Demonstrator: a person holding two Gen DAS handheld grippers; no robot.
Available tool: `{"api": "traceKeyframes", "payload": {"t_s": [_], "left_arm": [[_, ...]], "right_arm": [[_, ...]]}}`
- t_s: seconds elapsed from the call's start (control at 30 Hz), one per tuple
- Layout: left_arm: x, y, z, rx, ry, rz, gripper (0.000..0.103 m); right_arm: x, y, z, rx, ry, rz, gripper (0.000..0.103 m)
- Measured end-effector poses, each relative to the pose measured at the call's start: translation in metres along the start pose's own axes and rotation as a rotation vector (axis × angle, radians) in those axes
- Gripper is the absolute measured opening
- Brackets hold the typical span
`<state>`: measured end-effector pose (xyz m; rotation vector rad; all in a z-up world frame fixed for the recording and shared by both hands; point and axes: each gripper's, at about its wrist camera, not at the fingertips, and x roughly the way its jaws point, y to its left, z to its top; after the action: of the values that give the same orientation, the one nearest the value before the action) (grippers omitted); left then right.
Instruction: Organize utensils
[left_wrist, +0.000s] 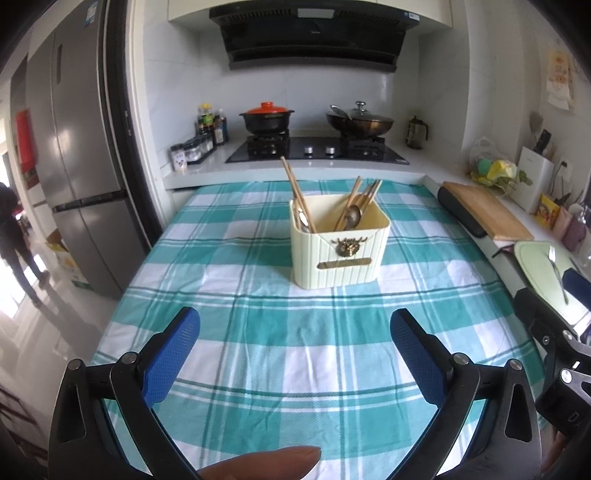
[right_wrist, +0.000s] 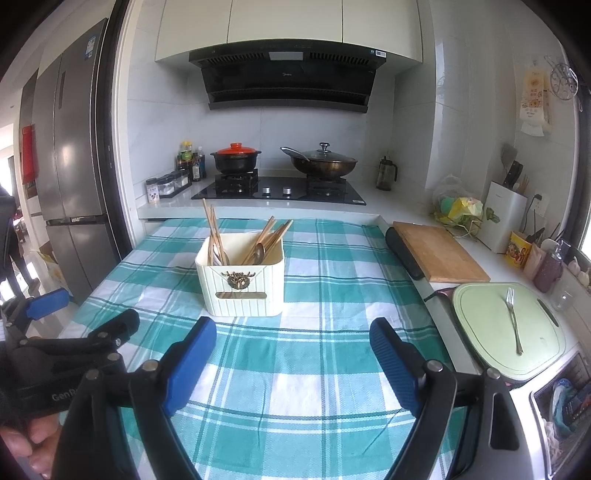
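Note:
A cream ribbed utensil holder (left_wrist: 341, 253) (right_wrist: 242, 288) stands on the teal checked cloth (left_wrist: 277, 354) (right_wrist: 295, 373). It holds wooden chopsticks (left_wrist: 295, 192) (right_wrist: 211, 230) and metal spoons (left_wrist: 354, 215) (right_wrist: 258, 253). A metal fork (right_wrist: 512, 320) (left_wrist: 557, 271) lies on a pale green board (right_wrist: 480, 332) (left_wrist: 532, 254) to the right. My left gripper (left_wrist: 294, 334) is open and empty, above the cloth in front of the holder. My right gripper (right_wrist: 293, 345) is open and empty, in front of the holder and left of the fork.
A wooden cutting board (right_wrist: 439, 251) lies right of the table. Behind are a stove (right_wrist: 277, 190) with a red-lidded pot (right_wrist: 236, 158) and a wok (right_wrist: 321, 162), spice jars (right_wrist: 166, 182), a knife block (right_wrist: 504, 216) and a fridge (right_wrist: 70, 184). A sink (right_wrist: 565, 410) is at the lower right.

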<state>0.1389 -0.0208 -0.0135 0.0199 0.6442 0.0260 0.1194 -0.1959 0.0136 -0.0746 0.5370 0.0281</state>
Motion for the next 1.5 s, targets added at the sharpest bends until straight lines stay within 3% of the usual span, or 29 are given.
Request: {"api": "traceKeyframes", "payload": {"t_s": [0.4,1.5], "left_arm": [[0.0006,0.0011,-0.0005,0.02,-0.004,0.038,0.103],[0.0018,-0.0011,-0.0006,0.028,-0.002,0.044,0.103]], "right_arm": [[-0.0017,0.0048,-0.0007,-0.013,0.006,-0.003,0.087],[-0.0013,0.0029,-0.0026,-0.02,0.019,-0.007,0.087]]}}
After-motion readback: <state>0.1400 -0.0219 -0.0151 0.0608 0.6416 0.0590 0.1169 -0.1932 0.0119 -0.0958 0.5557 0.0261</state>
